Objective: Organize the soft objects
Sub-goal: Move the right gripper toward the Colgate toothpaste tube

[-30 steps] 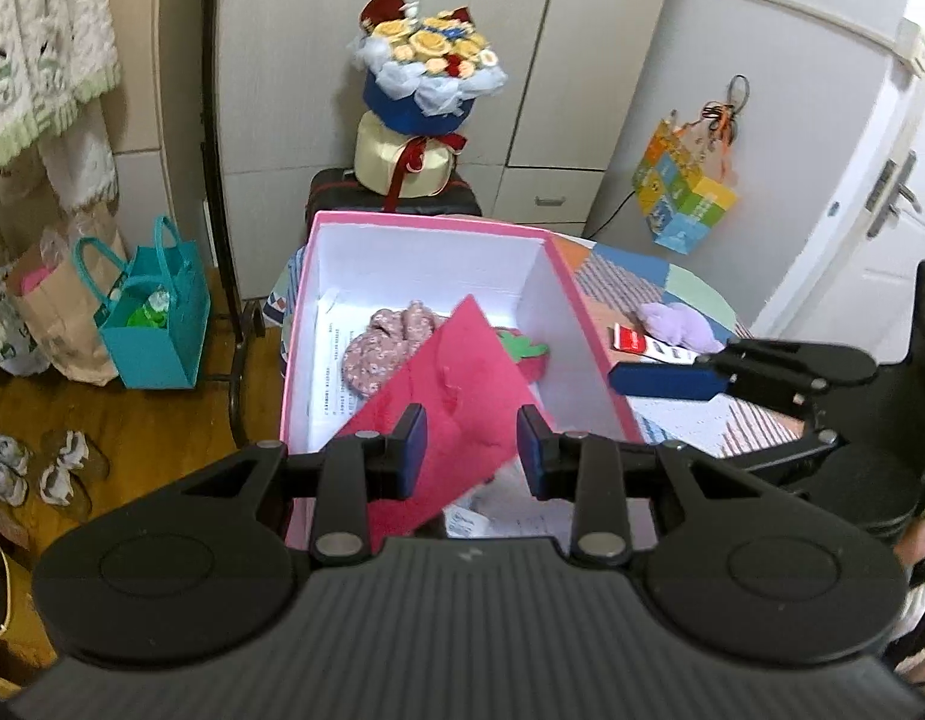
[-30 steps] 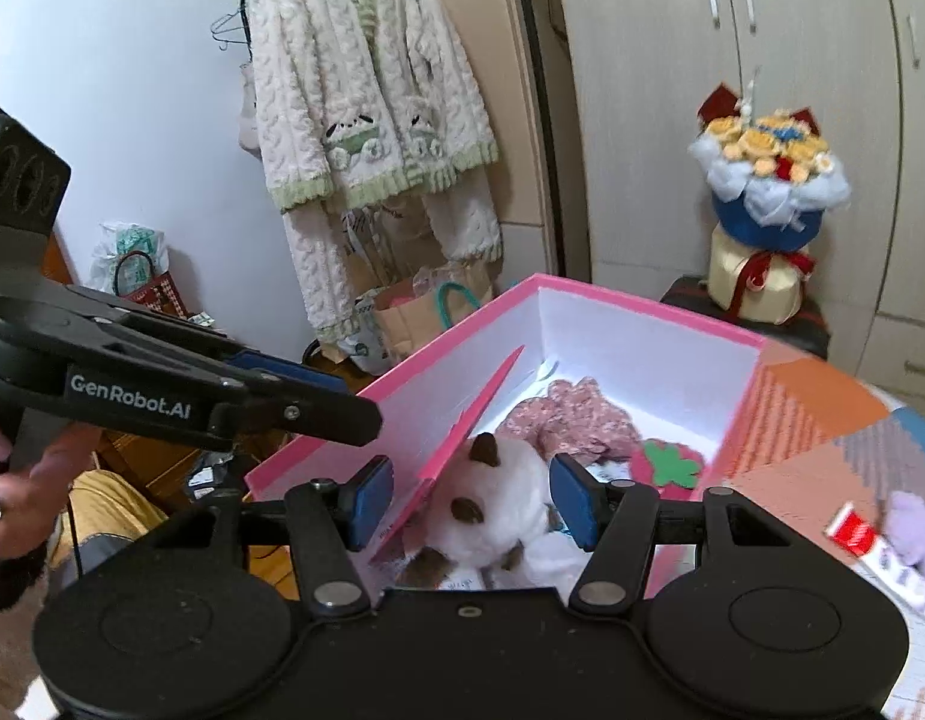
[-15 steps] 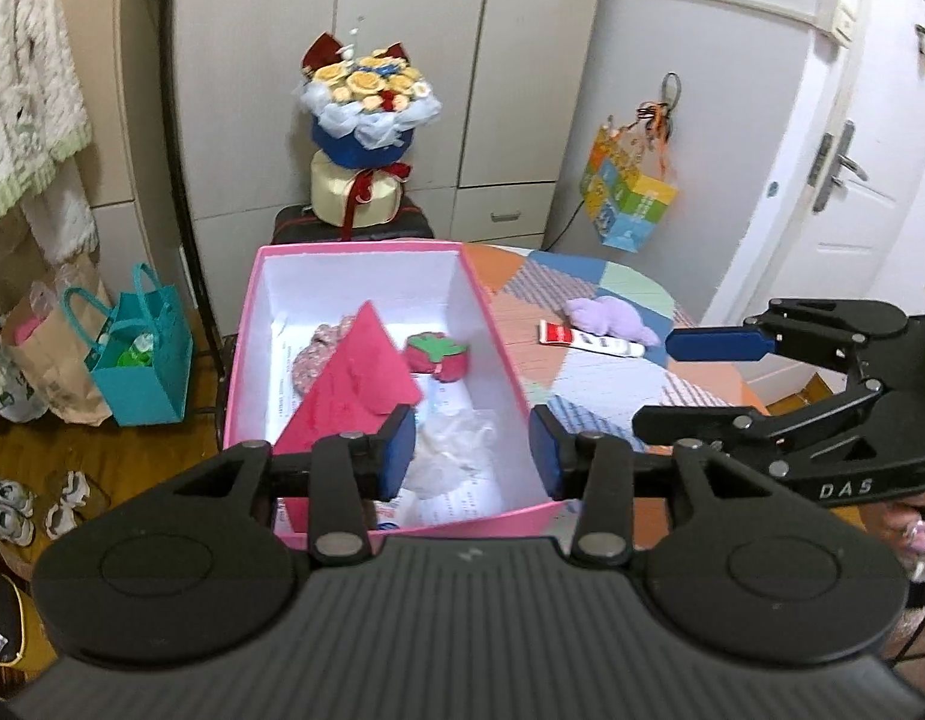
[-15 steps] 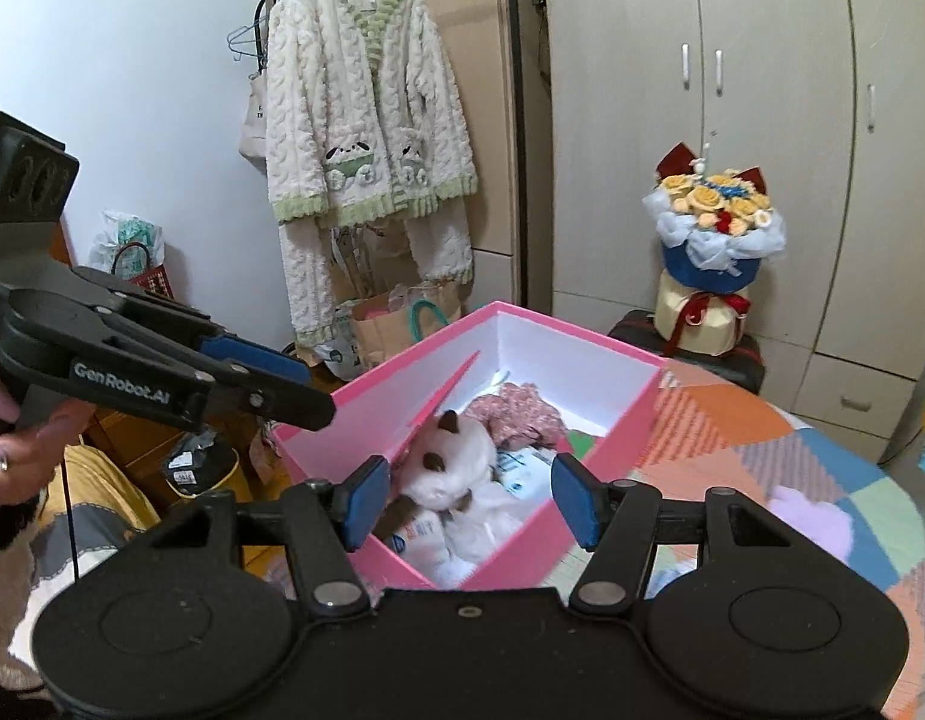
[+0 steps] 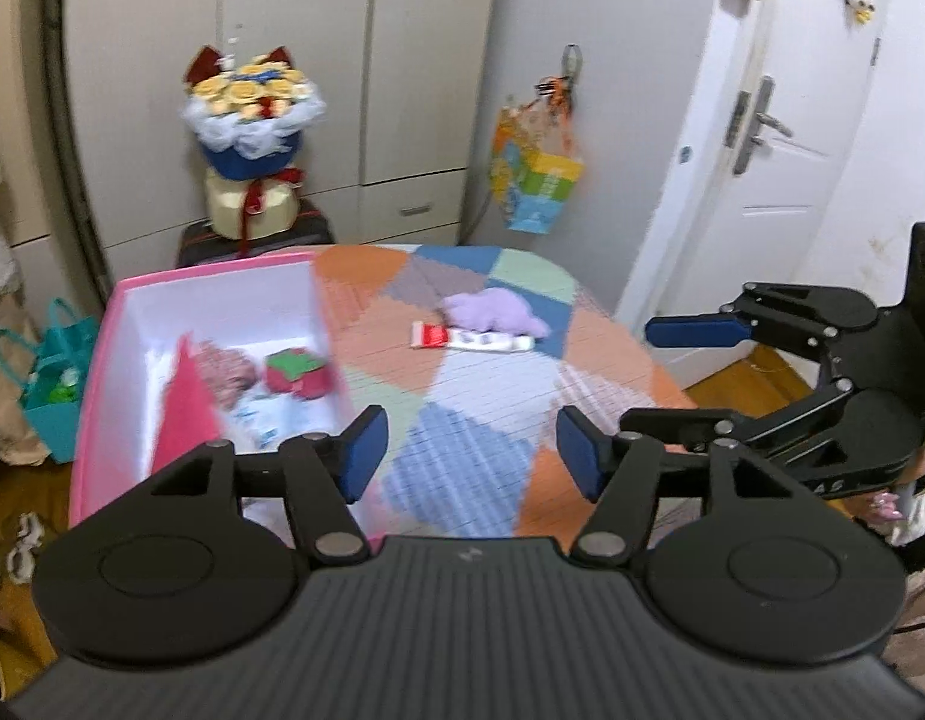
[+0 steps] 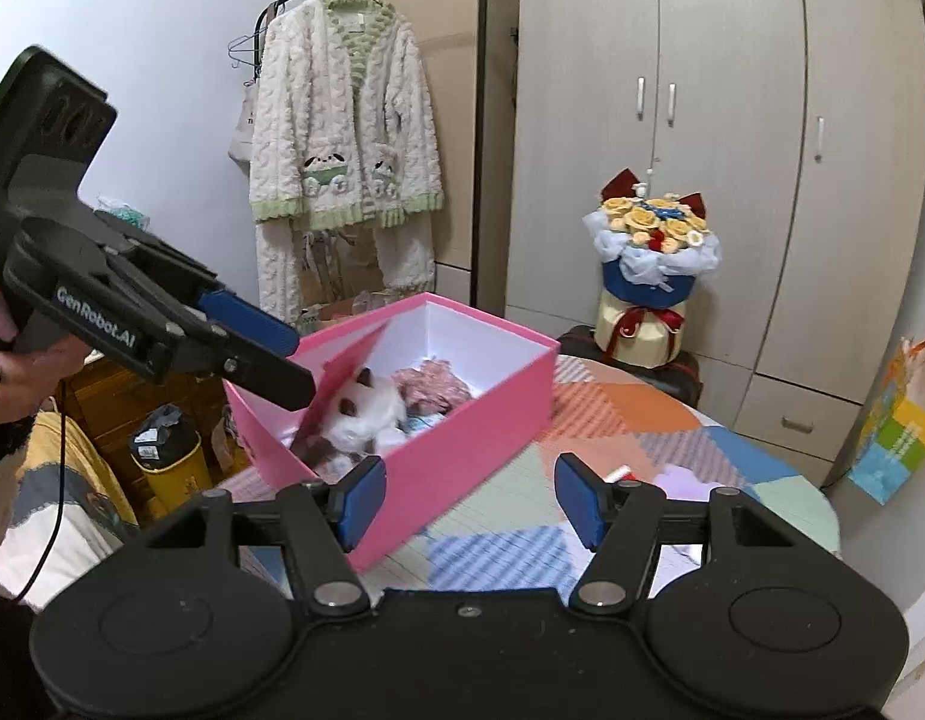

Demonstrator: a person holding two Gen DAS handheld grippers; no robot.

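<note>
The purple toy (image 5: 493, 311) lies on the table (image 5: 462, 420), near the far edge. It is the soft thing not yet in the box (image 5: 96, 360). Its long side runs left to right across the left camera's view. Just in front of it, touching or almost touching, lies a tube (image 5: 471, 338), also lying left to right.

The pink box sits on the left side of the table. Inside are a white cat toy (image 6: 366, 411), a pink flowery thing (image 5: 225, 369), a strawberry toy (image 5: 297, 371) and a red flap (image 5: 183, 408).

The left gripper (image 5: 468, 456) has just been opening its jaws. They stand wide now, with nothing between them. It points over the middle of the table, and the purple toy is straight ahead of it, well apart.

The right gripper (image 6: 468, 501) has opened a little too. Its jaws are wide and empty. From it, the purple toy (image 6: 687, 480) shows just past its right pad, so I think this hand is nearer.

To grab the toy, the jaws should come across its short way. They should also stay clear of the tube.
</note>
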